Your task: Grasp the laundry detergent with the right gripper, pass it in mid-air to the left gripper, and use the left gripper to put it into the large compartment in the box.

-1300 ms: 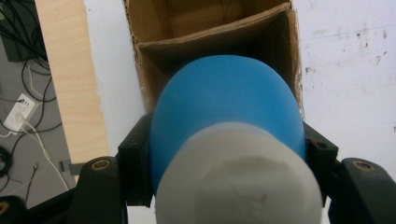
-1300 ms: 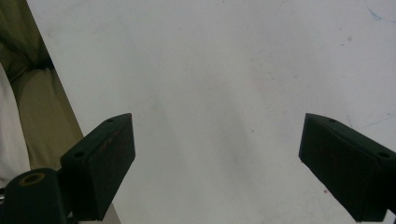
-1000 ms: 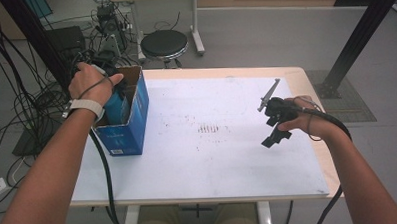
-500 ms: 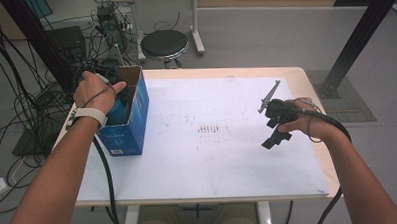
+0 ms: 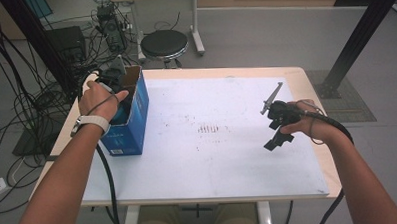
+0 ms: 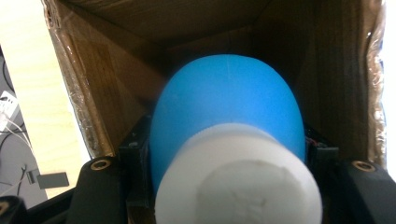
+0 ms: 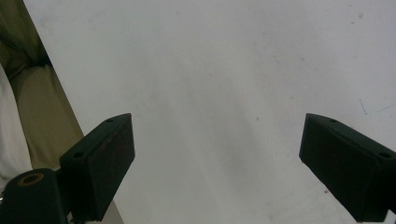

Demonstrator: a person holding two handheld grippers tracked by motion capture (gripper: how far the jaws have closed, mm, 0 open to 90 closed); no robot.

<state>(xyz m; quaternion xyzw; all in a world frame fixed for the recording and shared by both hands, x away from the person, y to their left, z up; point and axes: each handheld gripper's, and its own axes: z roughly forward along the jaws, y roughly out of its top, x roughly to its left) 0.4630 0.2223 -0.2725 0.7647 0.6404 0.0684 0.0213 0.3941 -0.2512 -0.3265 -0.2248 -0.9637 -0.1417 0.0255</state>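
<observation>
Box (image 5: pixel 128 128) on table (image 5: pixel 229 176) left edge; bottle (image 6: pixel 224 116) inside box; stool (image 5: pixel 164 44) behind table.

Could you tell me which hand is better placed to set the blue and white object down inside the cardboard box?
Left: the left gripper already clamps the blue and white object inside the cardboard box; the right gripper hovers open, far across the table.

- I see the table (image 5: pixel 305 78), light wood, with a white sheet (image 5: pixel 213 166) covering most of the top; faint dark specks mid-sheet.
- Round black stool (image 5: pixel 164 43) just past the far edge.
- Second table's white legs (image 5: pixel 197 27) behind the stool.
- Black cables (image 5: pixel 21 98) piled on the floor at left, near a black box (image 5: pixel 66 44).
- Black post (image 5: pixel 364 36) leaning at right, on a dark floor mat (image 5: pixel 356 101).
</observation>
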